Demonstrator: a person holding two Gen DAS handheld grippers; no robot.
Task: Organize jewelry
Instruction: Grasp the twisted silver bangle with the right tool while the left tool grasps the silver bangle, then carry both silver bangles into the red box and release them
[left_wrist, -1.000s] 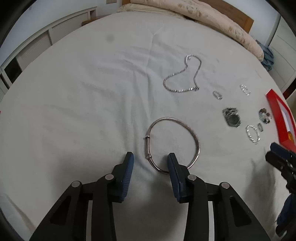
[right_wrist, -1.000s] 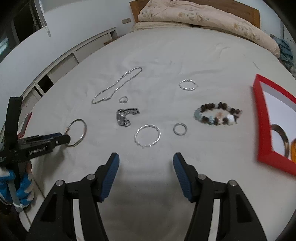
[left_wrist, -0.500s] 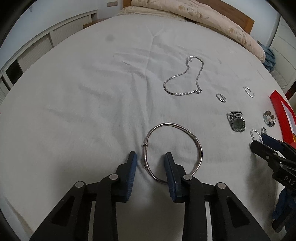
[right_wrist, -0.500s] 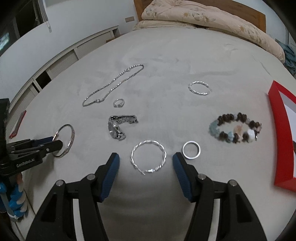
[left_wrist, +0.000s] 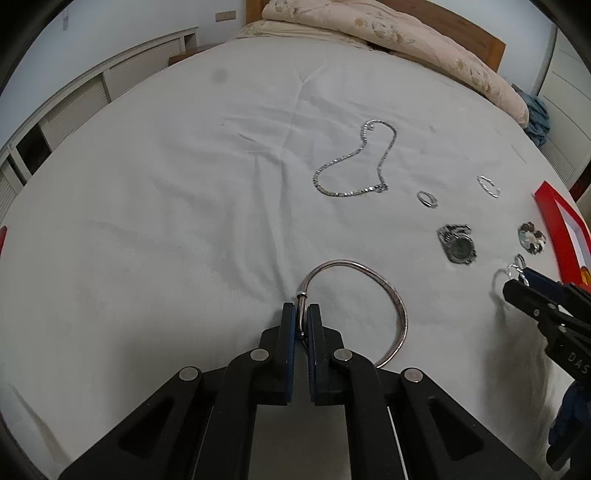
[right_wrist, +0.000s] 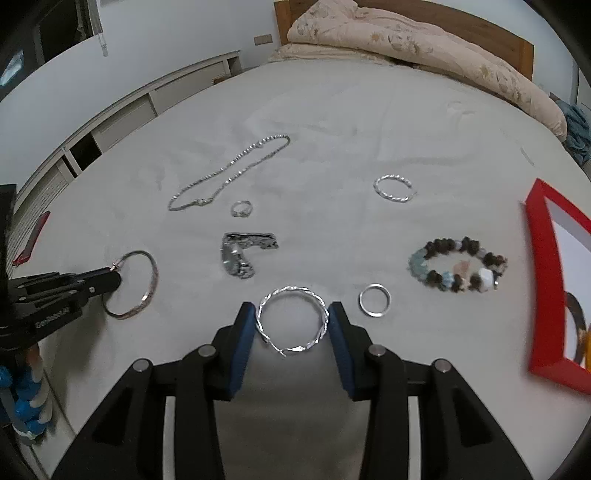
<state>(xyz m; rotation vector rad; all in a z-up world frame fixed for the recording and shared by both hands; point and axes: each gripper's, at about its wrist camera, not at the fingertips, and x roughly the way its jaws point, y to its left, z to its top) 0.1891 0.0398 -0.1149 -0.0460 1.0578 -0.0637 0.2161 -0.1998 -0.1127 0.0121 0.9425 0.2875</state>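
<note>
Beads (right_wrist: 458, 267) show clearly only beyond right claw (right_wrist: 291, 314), which straddles twisted hoop (right_wrist: 293, 319).

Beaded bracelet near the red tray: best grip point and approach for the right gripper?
Take the beaded bracelet across one side of its loop, one finger inside and one outside, coming from above. It lies flat on the sheet, so a level approach would likely just push it. The right gripper is open around the twisted hoop.

Both wrist views look low and forward over the bed (left_wrist: 184, 184) toward the headboard. Each sees the other claw sideways; both share the watch (left_wrist: 458, 245) and chain (right_wrist: 229, 170).
</note>
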